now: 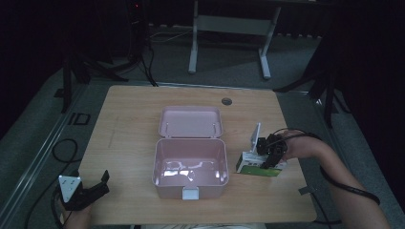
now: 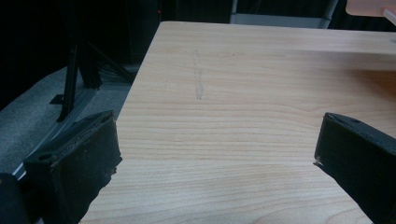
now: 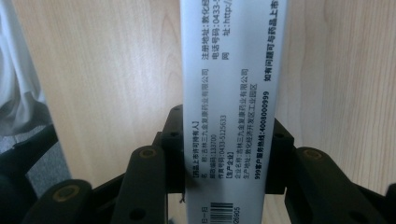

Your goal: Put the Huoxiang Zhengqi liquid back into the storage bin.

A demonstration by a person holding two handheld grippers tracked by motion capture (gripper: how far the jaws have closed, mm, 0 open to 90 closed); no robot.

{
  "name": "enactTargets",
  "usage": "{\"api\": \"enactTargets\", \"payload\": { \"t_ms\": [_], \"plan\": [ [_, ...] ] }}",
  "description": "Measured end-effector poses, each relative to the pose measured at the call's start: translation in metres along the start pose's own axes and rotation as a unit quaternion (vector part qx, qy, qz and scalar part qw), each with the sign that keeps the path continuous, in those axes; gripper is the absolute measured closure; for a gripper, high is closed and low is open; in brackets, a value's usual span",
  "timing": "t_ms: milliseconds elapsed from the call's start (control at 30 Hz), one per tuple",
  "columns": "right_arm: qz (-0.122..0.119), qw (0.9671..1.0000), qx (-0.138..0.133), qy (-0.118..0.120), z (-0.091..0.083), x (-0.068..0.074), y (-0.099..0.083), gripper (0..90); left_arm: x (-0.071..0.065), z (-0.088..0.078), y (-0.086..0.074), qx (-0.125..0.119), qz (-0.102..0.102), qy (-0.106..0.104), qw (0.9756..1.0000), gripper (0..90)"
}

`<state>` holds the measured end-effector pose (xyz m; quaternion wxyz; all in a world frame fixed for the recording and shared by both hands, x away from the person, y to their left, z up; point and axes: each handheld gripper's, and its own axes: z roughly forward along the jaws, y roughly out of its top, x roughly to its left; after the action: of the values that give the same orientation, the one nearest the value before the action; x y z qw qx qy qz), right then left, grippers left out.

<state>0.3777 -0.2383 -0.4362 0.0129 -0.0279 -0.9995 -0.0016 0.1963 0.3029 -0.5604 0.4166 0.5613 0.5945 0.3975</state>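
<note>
The right gripper [image 1: 270, 153] is clamped on a white and green cardboard medicine box [image 1: 260, 167] near the right edge of the light wooden tabletop [image 1: 129, 124], about midway between its near and far edges. In the right gripper view, the two black jaws press on the long white printed face of the box [image 3: 229, 107] from both sides, so the grip looks firm. From the high view I cannot tell whether the box rests on the wood or is lifted just off it.

Just beside it, toward the middle of the tabletop, stands an open pink plastic storage box [image 1: 190, 169] with its hinged lid [image 1: 191, 121] folded back toward the far edge and a white clasp at its near wall. Its inside looks bare.

The left gripper [image 1: 90, 191] waits at the near left corner, jaws spread wide with only bare wood between them, well apart from everything else.

As I judge it, the pick-up is done: the container is opened and the medicine box is in hand. Left to do is carrying it over the pink rim, lowering it inside, letting go, and probably shutting the lid.
</note>
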Motion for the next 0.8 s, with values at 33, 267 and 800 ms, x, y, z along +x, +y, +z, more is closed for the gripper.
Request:
{"api": "enactTargets", "payload": {
  "t_ms": [33, 267, 800],
  "plan": [
    [0.003, 1.0000, 0.007, 0.000, -0.001, 0.002, 0.000, 62.0, 0.000, 0.000, 0.000, 0.000, 0.000, 0.000, 1.0000, 0.2],
    [0.007, 0.9996, 0.027, -0.001, -0.017, 0.012, 0.005, 61.9, 0.000, 0.000, 0.000, 0.000, -0.003, 0.000, 1.0000, 0.2],
    [-0.002, 0.9989, 0.042, -0.020, -0.071, 0.030, 0.026, 61.9, 0.000, 0.000, 0.000, 0.001, 0.001, -0.001, 1.0000, 0.2]
  ]
}}
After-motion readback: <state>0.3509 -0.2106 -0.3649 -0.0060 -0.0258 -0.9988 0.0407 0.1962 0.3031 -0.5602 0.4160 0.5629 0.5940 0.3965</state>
